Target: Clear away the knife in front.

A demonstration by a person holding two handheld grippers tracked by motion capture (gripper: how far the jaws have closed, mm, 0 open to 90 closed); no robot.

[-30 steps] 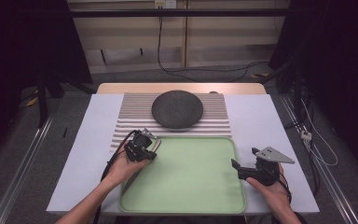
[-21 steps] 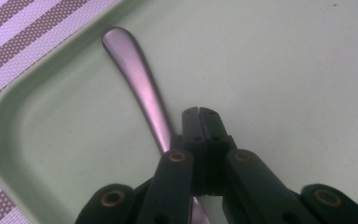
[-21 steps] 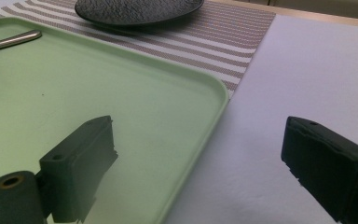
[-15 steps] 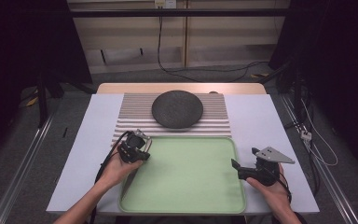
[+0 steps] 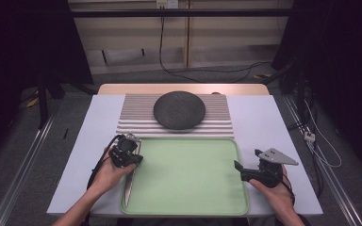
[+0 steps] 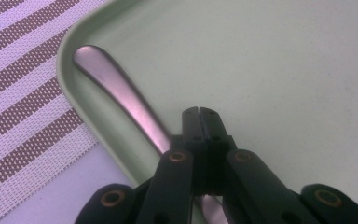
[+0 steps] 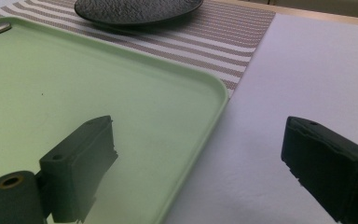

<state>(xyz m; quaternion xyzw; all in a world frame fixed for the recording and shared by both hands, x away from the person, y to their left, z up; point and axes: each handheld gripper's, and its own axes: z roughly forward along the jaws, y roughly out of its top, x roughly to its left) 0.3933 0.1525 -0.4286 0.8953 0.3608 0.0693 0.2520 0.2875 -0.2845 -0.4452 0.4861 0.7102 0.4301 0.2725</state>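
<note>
A pale green tray (image 5: 188, 181) lies on the white table in front of a dark round plate (image 5: 179, 109). A metal utensil (image 5: 129, 186) rests along the tray's left inner edge, its smooth handle (image 6: 116, 84) ending near the far left corner. My left gripper (image 5: 131, 154) hovers over that handle. Its jaws (image 6: 199, 111) are shut flat together, and the handle passes beneath them. At the tray's right rim my right gripper (image 5: 245, 165) is open wide. One jaw (image 7: 198, 135) is over the tray (image 7: 74, 74) and the other over the table.
The plate (image 7: 135, 9) sits on a brown-and-white striped mat (image 5: 219, 122) behind the tray. White tabletop (image 5: 273, 127) extends to the right of the tray and a narrower strip to its left. Cables trail on the floor beyond the table.
My left gripper has moved left and slightly toward me, from over the tray's far left area to its left edge. The right gripper has stayed put.
</note>
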